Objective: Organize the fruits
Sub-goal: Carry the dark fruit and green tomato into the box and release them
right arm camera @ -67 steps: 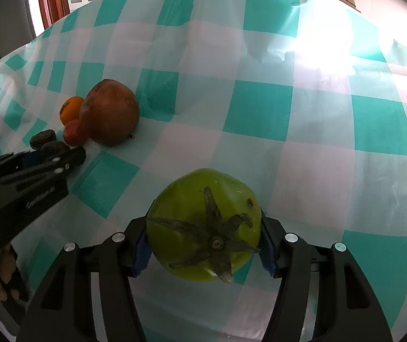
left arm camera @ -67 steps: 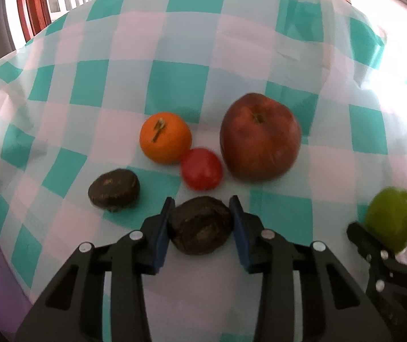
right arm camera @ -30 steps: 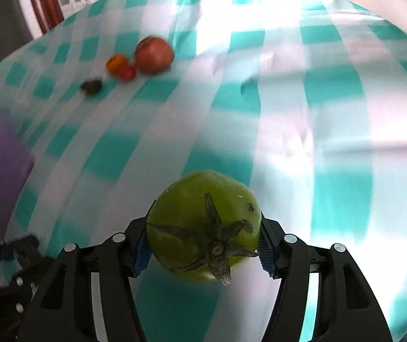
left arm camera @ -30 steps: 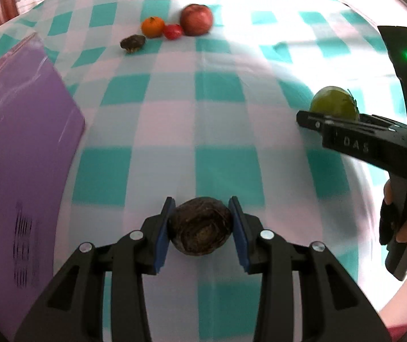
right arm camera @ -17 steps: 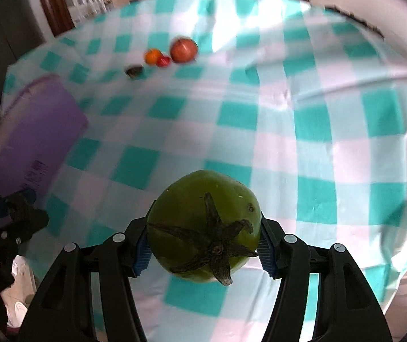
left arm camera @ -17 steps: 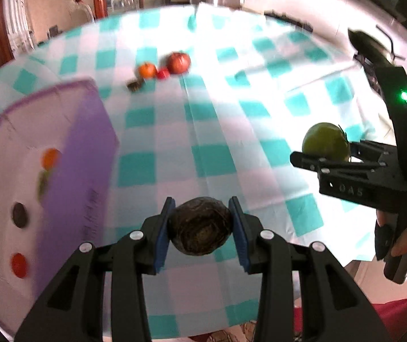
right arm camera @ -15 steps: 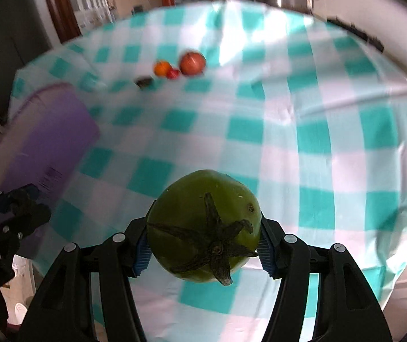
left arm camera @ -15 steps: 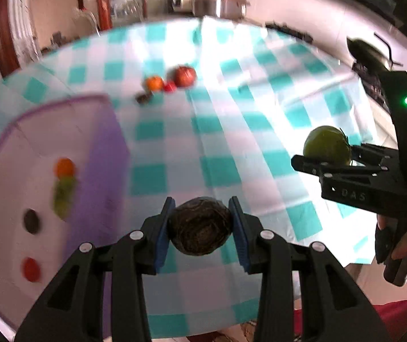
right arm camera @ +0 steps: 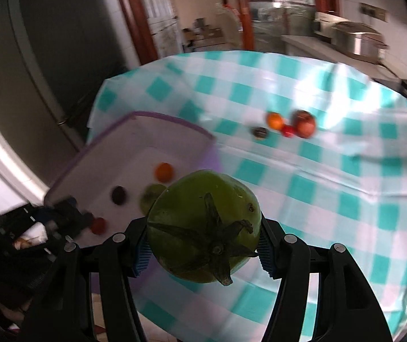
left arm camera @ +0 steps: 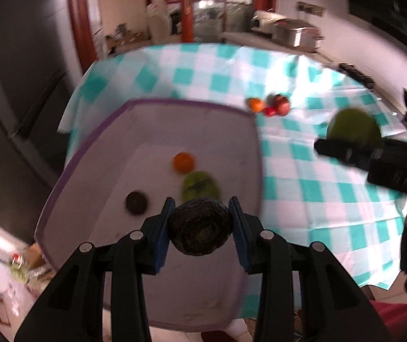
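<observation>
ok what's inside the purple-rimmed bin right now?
In the purple-rimmed bin: an orange fruit, a green fruit, a dark round fruit and a small red one. The left tongs and their dark fruit hide the floor behind them.

Below me, the surface (right arm camera: 329, 176) wears a teal-and-white checked cloth (left arm camera: 303, 188). On it: a purple-rimmed tray (left arm camera: 95, 154) at its near-left edge, and farther off an orange (right arm camera: 274, 120), small red fruit (right arm camera: 288, 130), apple (right arm camera: 304, 123) and dark fruit (right arm camera: 260, 132) clustered together.
</observation>
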A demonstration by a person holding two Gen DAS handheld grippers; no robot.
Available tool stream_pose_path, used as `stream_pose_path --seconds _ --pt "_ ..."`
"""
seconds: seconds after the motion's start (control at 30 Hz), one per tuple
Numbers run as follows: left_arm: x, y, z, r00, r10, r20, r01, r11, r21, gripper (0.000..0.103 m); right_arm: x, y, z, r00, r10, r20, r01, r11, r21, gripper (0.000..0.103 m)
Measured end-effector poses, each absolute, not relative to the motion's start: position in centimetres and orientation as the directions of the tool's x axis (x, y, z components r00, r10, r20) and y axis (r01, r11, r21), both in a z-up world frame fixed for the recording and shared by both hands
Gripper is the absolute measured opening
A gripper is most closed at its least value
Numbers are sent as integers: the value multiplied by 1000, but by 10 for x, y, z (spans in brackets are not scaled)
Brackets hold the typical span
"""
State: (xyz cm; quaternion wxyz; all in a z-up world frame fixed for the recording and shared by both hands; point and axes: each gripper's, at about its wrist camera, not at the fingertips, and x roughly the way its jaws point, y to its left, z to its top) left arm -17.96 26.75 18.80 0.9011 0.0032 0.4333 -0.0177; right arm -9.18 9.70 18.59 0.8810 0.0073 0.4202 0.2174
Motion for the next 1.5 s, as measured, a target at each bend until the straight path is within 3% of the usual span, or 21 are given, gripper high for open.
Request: stream_pose_path --seconds 0.2,0.4,0.57,0.8,1.13,1.4,1.47,1.5 --pt "-152 304 159 514 50 -856 -60 998 22 39 -43 160 186 443 453 -774 -493 844 212 59" --pt "-122 316 133 395 104 -913 -89 993 75 39 2 245 176 322 440 -838 -669 732 127 59" --pt "-103 306 100 251 140 -958 -29 990 138 39 44 298 144 218 402 -890 -738 664 119 59" --pt "-83 277 75 151 208 -967 183 955 234 39 69 347 91 108 315 -943 -827 555 91 59" --pt "-69 270 42 -42 139 -989 340 933 117 39 75 374 43 60 235 -970 -897 440 51 59" --pt "-56 291 42 -63 82 -995 312 948 59 42 73 382 31 76 216 -974 -907 420 22 60" --pt "-55 294 45 -49 88 -995 312 948 69 50 71 387 31 85 210 -974 -909 416 10 61" --pt "-56 292 48 -35 94 -995 312 947 79 54 71 387 33 95 212 -973 -908 418 2 66"
